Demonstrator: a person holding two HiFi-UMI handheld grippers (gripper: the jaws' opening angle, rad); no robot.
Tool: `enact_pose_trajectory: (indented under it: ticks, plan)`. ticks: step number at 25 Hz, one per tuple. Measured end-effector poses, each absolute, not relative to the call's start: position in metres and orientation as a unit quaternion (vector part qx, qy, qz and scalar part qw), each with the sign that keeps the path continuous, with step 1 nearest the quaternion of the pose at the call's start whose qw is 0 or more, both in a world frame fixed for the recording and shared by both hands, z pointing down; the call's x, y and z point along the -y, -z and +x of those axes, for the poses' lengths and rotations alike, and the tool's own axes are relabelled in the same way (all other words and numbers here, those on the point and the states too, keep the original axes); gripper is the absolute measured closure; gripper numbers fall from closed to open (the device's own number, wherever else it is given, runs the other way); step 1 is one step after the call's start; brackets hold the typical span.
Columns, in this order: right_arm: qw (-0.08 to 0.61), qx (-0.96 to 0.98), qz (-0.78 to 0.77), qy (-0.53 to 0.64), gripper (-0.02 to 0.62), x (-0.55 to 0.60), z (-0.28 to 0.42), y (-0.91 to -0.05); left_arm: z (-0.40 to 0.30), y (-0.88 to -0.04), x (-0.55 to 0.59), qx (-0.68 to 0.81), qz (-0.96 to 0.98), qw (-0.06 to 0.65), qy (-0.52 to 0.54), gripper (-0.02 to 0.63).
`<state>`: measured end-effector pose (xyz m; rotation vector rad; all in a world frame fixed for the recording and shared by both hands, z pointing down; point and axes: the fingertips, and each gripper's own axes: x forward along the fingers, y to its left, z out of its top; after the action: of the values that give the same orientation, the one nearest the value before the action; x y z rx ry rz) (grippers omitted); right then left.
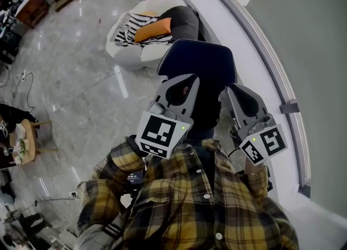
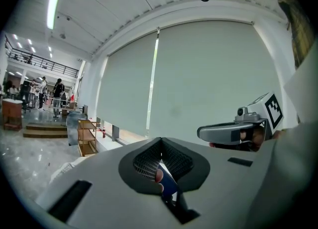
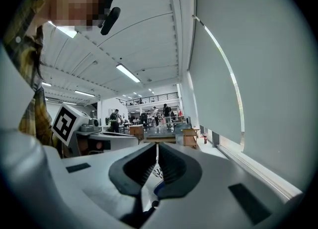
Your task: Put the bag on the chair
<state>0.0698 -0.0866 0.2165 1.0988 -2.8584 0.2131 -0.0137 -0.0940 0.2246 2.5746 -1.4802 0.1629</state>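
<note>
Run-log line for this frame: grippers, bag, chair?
left gripper: shut on navy bag | right gripper: shut on navy bag | white seat: beyond, navy bag not on it

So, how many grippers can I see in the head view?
2. The left gripper is at centre, the right gripper just to its right, both above the plaid shirt; each is shut on blue fabric.

Beanbag [image 1: 133, 53] and chair [image 1: 198, 62] on marble floor [image 1: 81, 86]

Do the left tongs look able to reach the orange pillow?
Probably not. The orange pillow lies on the white beanbag, far beyond the left tongs, which are shut close to the person's body.
</note>
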Motion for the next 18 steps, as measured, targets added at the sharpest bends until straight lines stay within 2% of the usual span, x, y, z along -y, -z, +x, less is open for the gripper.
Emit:
enact_pose_trajectory:
  ticks: [6,18]
  plan:
    - [0.030,0.926,0.371,-0.057,0.578,0.084,0.068,-0.210,-0.020,-0.223,0.098,0.495,0.864,0.071,-0.063,0.587]
    - [0.028,0.915,0.394,-0.088,0.578,0.087,0.071,-0.225,-0.020,-0.230,0.096,0.484,0.868,0.098,-0.058,0.588]
